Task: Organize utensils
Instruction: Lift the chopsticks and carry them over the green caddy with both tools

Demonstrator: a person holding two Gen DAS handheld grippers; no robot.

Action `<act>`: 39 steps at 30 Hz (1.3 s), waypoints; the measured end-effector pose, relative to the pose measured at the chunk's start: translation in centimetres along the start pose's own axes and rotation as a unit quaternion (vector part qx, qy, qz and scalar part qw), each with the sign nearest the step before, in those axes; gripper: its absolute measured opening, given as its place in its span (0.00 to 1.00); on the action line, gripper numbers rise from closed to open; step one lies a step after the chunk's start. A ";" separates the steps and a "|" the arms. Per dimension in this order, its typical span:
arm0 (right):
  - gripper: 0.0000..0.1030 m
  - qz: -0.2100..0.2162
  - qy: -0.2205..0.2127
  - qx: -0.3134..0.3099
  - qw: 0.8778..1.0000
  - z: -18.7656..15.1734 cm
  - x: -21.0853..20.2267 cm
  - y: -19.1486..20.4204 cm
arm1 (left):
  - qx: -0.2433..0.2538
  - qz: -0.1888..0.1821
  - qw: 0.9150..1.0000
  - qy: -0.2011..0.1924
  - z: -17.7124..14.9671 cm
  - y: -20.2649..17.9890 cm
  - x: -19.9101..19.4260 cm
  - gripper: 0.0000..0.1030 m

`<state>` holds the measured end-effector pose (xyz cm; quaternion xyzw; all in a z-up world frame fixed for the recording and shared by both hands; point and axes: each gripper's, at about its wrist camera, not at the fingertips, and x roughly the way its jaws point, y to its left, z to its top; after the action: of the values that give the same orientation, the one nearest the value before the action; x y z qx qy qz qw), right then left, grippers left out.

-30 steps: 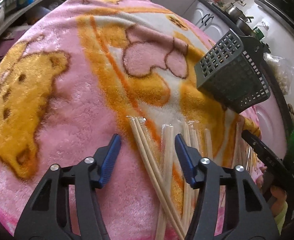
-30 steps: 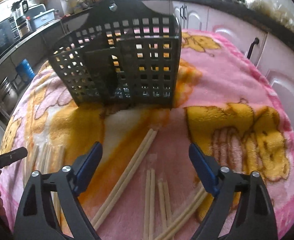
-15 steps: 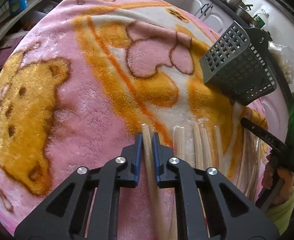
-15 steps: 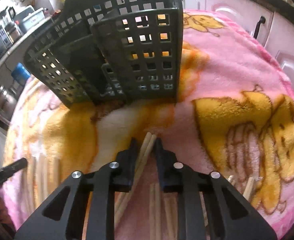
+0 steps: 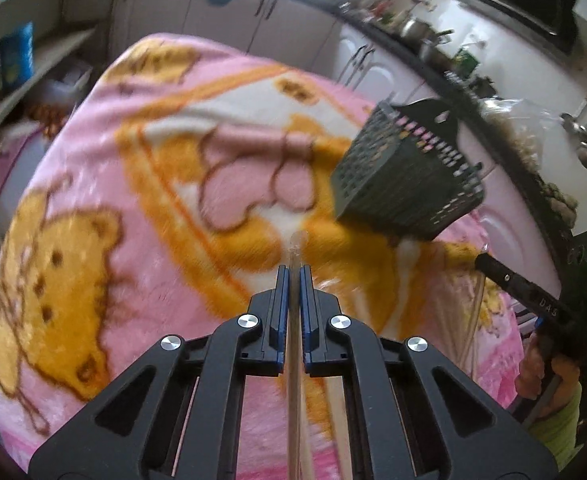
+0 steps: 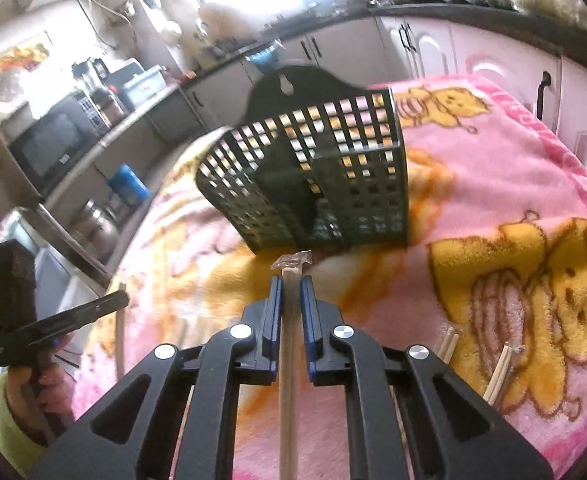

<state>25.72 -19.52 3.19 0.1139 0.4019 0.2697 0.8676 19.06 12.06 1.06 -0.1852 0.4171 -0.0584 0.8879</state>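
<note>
My left gripper is shut on a pair of wrapped wooden chopsticks, lifted above the pink blanket. My right gripper is shut on another wrapped chopstick pair, its tip just below the dark slotted utensil basket. The basket stands on the blanket, ahead and to the right in the left wrist view. More chopsticks lie on the blanket at the right of the right wrist view.
The other hand-held gripper shows at the right edge of the left wrist view and at the left of the right wrist view. Kitchen cabinets and a counter ring the table. A microwave stands at left.
Both grippers closed on chopstick pairs and have lifted them off the blanket. The views tilted up, showing more of the kitchen.
</note>
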 end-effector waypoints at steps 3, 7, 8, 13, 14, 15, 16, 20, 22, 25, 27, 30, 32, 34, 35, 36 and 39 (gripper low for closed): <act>0.06 0.007 -0.022 -0.006 1.000 0.3 -1.7 0.1 | 0.018 -0.004 1.000 -0.019 0.8 -1.5 -0.7 0.01; 0.06 0.009 -0.040 -0.012 0.999 0.6 -2.8 0.0 | 0.037 -0.010 0.998 -0.041 1.8 -3.0 -1.4 0.01; 0.06 0.011 -0.045 -0.012 0.999 0.7 -3.0 0.0 | 0.041 -0.012 0.998 -0.048 2.1 -3.4 -1.6 0.01; 0.06 0.027 -0.071 -0.013 0.997 1.3 -5.0 0.3 | 0.053 -0.023 0.996 -0.072 3.6 -5.0 -2.8 0.01; 0.06 0.029 -0.076 -0.014 0.997 1.5 -5.3 0.4 | 0.056 -0.025 0.995 -0.077 3.9 -5.3 -3.1 0.01; 0.06 0.031 -0.081 -0.015 0.996 1.6 -5.6 0.5 | 0.061 -0.026 0.994 -0.083 4.3 -5.7 -3.4 0.01; 0.06 0.035 -0.088 -0.016 0.995 1.9 -6.1 0.6 | 0.065 -0.026 0.994 -0.088 4.6 -6.1 -3.6 0.01; 0.06 0.040 -0.113 -0.019 0.993 2.6 -7.4 0.8 | 0.073 -0.032 0.991 -0.107 6.1 -7.3 -4.4 0.01; 0.06 0.040 -0.125 -0.020 0.991 3.2 -8.0 1.0 | 0.078 -0.032 0.990 -0.116 6.6 -7.9 -4.7 0.01; 0.06 0.038 -0.140 -0.024 0.989 4.1 -8.8 1.1 | 0.084 -0.037 0.987 -0.130 7.7 -8.9 -5.1 0.01; 0.06 0.036 -0.151 -0.029 0.987 4.8 -9.4 1.1 | 0.090 -0.038 0.985 -0.141 8.4 -9.6 -5.4 0.01; 0.06 0.031 -0.171 -0.037 0.984 5.8 -10.1 1.4 | 0.098 -0.038 0.982 -0.159 9.3 -10.6 -5.9 0.01; 0.06 0.028 -0.184 -0.040 0.982 6.5 -10.4 1.4 | 0.101 -0.041 0.979 -0.170 10.1 -11.2 -6.3 0.01; 0.06 0.026 -0.198 -0.043 0.979 7.4 -10.7 1.4 | 0.104 -0.043 0.978 -0.177 10.8 -11.8 -6.4 0.01; 0.06 0.024 -0.203 -0.043 0.978 7.7 -10.8 1.3 | 0.105 -0.043 0.977 -0.181 11.1 -12.0 -6.5 0.01; 0.06 0.022 -0.209 -0.044 0.977 8.0 -10.9 1.3 | 0.106 -0.044 0.976 -0.187 11.5 -12.4 -6.7 0.01; 0.06 0.013 -0.230 -0.049 0.972 9.1 -11.1 1.4 | 0.110 -0.047 0.973 -0.198 12.5 -13.1 -7.1 0.01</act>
<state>26.22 -24.41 16.80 0.1357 0.1763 0.2672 0.9376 24.66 5.27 18.34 -0.1135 0.2145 -0.1082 0.9640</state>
